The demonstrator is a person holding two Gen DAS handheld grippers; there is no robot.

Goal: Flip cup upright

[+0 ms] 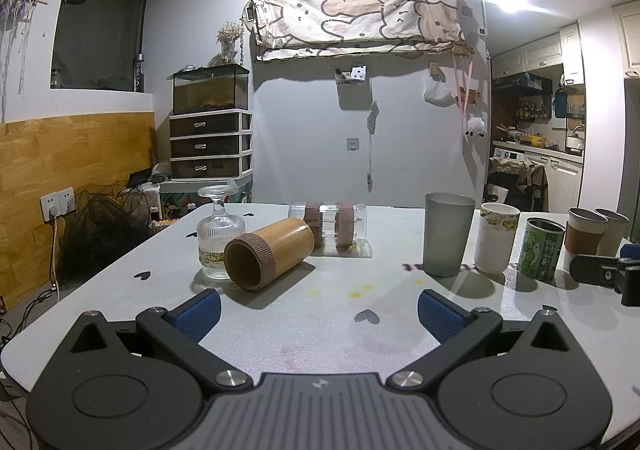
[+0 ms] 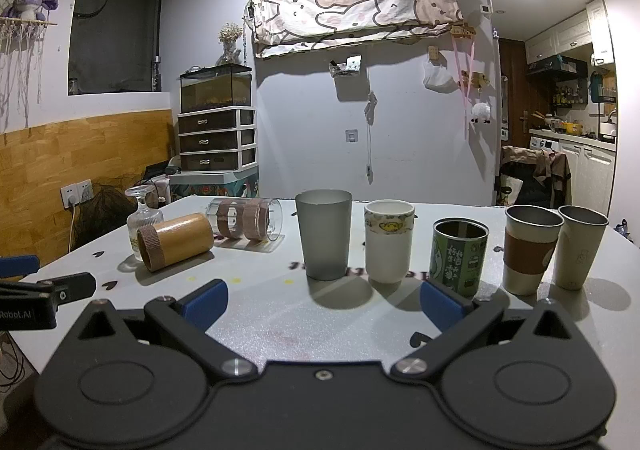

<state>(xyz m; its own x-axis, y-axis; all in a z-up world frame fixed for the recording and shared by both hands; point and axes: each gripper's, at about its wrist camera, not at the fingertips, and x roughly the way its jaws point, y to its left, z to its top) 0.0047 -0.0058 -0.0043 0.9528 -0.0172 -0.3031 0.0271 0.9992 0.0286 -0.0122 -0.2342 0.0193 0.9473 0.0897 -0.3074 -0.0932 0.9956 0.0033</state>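
Note:
A bamboo cup [image 1: 269,254] lies on its side on the white table [image 1: 320,330], mouth toward me; it also shows in the right wrist view [image 2: 175,240]. Behind it a clear glass cup with two brown bands [image 1: 328,228] lies on its side, also in the right wrist view [image 2: 244,225]. A stemmed glass [image 1: 219,234] stands upside down at the left, also in the right wrist view [image 2: 144,216]. My left gripper [image 1: 318,312] is open and empty, just short of the bamboo cup. My right gripper [image 2: 324,300] is open and empty, in front of the upright cups.
Upright cups stand in a row: grey tumbler [image 2: 325,234], white cup [image 2: 388,240], green tin [image 2: 459,256], brown-sleeved cup [image 2: 530,248], pale cup [image 2: 578,246]. The right gripper's body shows at the right edge [image 1: 608,274]. The table's left edge drops to cables on the floor.

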